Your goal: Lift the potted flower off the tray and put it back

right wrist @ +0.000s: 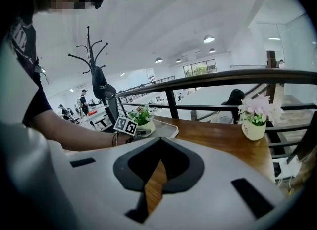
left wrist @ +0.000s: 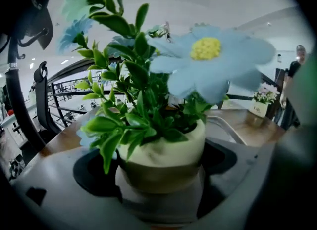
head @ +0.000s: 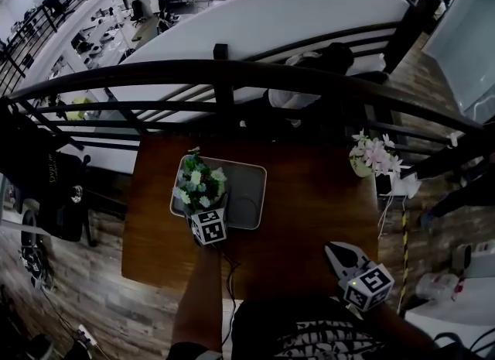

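The potted flower [head: 199, 188], pale blue and white blooms with green leaves in a cream pot [left wrist: 163, 155], stands over the left part of the grey tray [head: 249, 196]. My left gripper [head: 203, 207] is shut on the pot, one jaw on each side [left wrist: 161, 190]. Whether the pot rests on the tray or hangs just above it I cannot tell. The right gripper view shows the pot [right wrist: 141, 120] at the tray's [right wrist: 167, 131] left end. My right gripper [head: 339, 255] hovers near the table's front right, shut and holding nothing [right wrist: 157, 149].
A second pot of pink flowers [head: 371, 156] [right wrist: 255, 120] stands at the brown table's [head: 309, 211] back right corner. A dark railing [head: 232, 80] runs behind the table. A cable trails from the left gripper across the table front.
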### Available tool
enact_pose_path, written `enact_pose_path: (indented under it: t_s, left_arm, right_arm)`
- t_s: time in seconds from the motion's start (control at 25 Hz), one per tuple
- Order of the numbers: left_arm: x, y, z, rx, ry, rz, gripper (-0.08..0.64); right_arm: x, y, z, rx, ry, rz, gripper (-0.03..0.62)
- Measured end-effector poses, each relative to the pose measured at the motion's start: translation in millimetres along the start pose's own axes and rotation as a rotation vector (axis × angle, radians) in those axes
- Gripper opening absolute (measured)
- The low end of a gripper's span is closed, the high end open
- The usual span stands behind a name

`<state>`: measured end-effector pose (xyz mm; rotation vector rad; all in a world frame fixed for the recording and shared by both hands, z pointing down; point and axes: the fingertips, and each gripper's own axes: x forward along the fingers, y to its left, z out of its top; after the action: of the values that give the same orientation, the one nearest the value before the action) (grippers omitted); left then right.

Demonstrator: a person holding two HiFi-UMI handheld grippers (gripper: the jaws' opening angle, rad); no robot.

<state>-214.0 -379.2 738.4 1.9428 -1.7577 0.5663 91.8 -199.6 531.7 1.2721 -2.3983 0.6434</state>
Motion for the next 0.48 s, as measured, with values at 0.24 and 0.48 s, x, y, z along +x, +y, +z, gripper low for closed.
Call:
enact_pose_path:
  t_s: [0.24,0.48]
  left_arm:
    - [-28.7,-1.2,-29.9,-0.010,0.022,-0.015,0.477]
    - [-30.8,-4.5,-23.1,0.035,0.044,-0.023,0.477]
  right_arm:
    - [-1.8,28.7,0.6,-0.008,-0.004,0.037,-0.008]
    - [-16.6,42.5,-12.0,-0.015,0.005,0.052,-0.008]
